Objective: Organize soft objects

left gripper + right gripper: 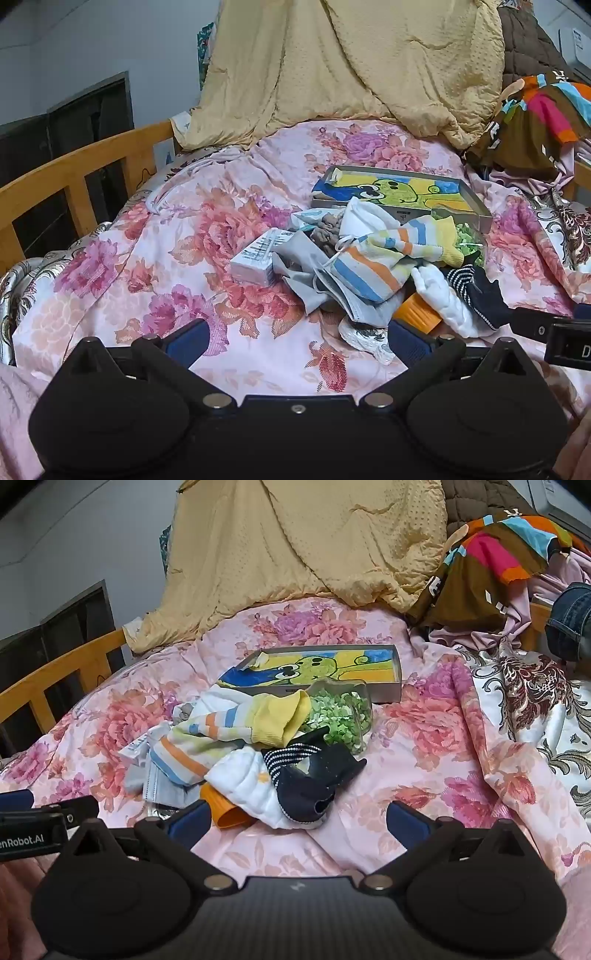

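Note:
A heap of soft things lies mid-bed: a striped yellow-cuffed sock [391, 254] [236, 727], a white padded cloth [447, 299] [251, 786], a navy sock with striped cuff [480, 291] [306, 782], and a grey face mask [314, 273] [162, 782]. An open cartoon-lined box [399, 192] [325, 668] lies behind the heap. My left gripper [295, 339] is open and empty just before the heap. My right gripper [295, 819] is open and empty, with the navy sock and white cloth between its fingertips' line.
A small white carton [258, 258], an orange object [225, 808] and a bag of green pieces [340, 712] lie in the heap. A tan quilt [332, 66] and clothes [491, 565] pile up at the back. A wooden rail [74, 173] runs along the left.

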{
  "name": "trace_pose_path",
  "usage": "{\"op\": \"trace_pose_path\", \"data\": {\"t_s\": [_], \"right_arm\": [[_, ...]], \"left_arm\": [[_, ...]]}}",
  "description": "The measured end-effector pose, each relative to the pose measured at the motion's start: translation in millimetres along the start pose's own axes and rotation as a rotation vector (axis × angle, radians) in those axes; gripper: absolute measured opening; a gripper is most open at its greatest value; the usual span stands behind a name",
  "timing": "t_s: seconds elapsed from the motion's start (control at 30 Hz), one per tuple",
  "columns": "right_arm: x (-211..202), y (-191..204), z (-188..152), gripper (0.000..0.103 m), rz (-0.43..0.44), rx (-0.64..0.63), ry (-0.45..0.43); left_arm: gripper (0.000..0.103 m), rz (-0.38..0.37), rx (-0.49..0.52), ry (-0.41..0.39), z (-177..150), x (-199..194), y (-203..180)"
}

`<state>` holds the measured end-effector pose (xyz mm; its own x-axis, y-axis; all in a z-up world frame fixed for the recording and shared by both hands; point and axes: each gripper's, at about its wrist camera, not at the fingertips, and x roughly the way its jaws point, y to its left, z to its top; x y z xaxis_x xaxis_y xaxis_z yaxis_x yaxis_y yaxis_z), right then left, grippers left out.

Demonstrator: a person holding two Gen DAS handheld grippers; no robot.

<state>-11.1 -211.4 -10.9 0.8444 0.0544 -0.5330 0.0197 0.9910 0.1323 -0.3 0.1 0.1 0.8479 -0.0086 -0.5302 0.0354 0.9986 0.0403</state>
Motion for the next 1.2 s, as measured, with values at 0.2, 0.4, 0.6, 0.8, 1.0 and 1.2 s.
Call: {"op": "trace_pose_path", "data": {"t_s": [0.2,0.4,0.6,0.8,1.0,1.2], "right_arm": [[0.8,-0.3,-0.1,0.103,0.001,0.001,0.006],[1.1,-0.6,-0.3,0.103,0.001,0.003,0.006],[1.1,-0.7,-0.4,0.103,0.002,0.003,0.006],[1.1,-0.6,-0.7,0.103,0.002,0.004,0.007],[1.1,-0.6,-1.0,0.103,0.003,0.006,0.007],[1.2,-0.7,-1.1,0.103,0.003,0.006,0.007]], "left_arm": [[0.102,-0.009,0.000,0.010,-1.4,-0.4,-2.5],[0.102,-0.018,-0.013,0.017,-1.3,2.9,-1.5],[0.102,-0.021,-0.013,0.021,-0.7,3.4,0.3],[0.102,-0.023,-0.014,0.022,-0.7,3.6,0.9],[0.102,-0.023,-0.014,0.022,-0.9,3.8,0.9],[0.102,-0.023,-0.015,0.024,-0.6,3.8,0.8]]}}
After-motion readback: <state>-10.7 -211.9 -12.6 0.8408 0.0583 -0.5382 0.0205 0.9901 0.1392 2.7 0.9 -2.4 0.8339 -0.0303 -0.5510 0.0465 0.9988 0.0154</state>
